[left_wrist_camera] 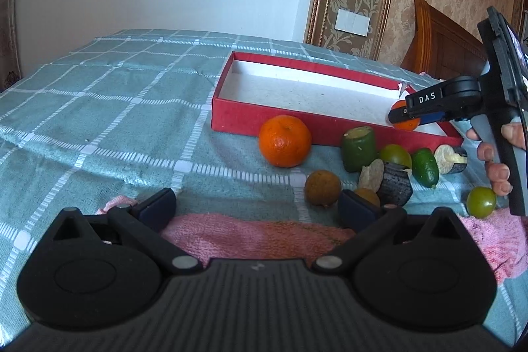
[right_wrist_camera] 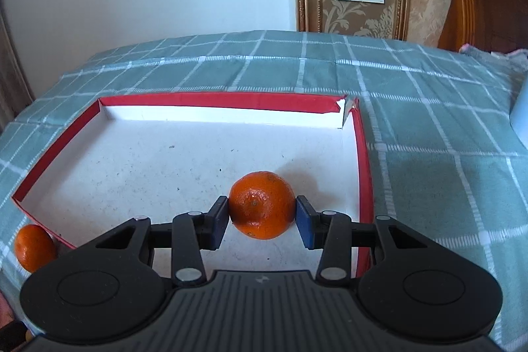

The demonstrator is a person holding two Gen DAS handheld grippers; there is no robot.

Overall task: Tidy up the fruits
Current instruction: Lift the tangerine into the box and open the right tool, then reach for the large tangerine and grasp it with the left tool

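Observation:
A shallow red box (right_wrist_camera: 363, 160) with a white floor lies on the checked cloth. My right gripper (right_wrist_camera: 262, 220) is shut on a small orange (right_wrist_camera: 260, 207), which hangs over the box's right part; the left wrist view shows the same gripper (left_wrist_camera: 401, 117) and held orange (left_wrist_camera: 404, 122) above the box (left_wrist_camera: 264, 117). A second orange (left_wrist_camera: 284, 141) rests on the cloth just outside the box's front wall, also seen as the orange (right_wrist_camera: 33, 248) at lower left. My left gripper (left_wrist_camera: 259, 207) stands open over a pink towel (left_wrist_camera: 247, 233), nothing between its fingers.
Right of the loose orange lie a green cut cylinder (left_wrist_camera: 359, 147), green round fruits (left_wrist_camera: 481, 202), a brown round fruit (left_wrist_camera: 322, 187), a green oval fruit (left_wrist_camera: 425, 167) and dark cut pieces (left_wrist_camera: 396, 183). A hand (left_wrist_camera: 498, 167) holds the right gripper. A wooden headboard (right_wrist_camera: 485, 2) stands behind.

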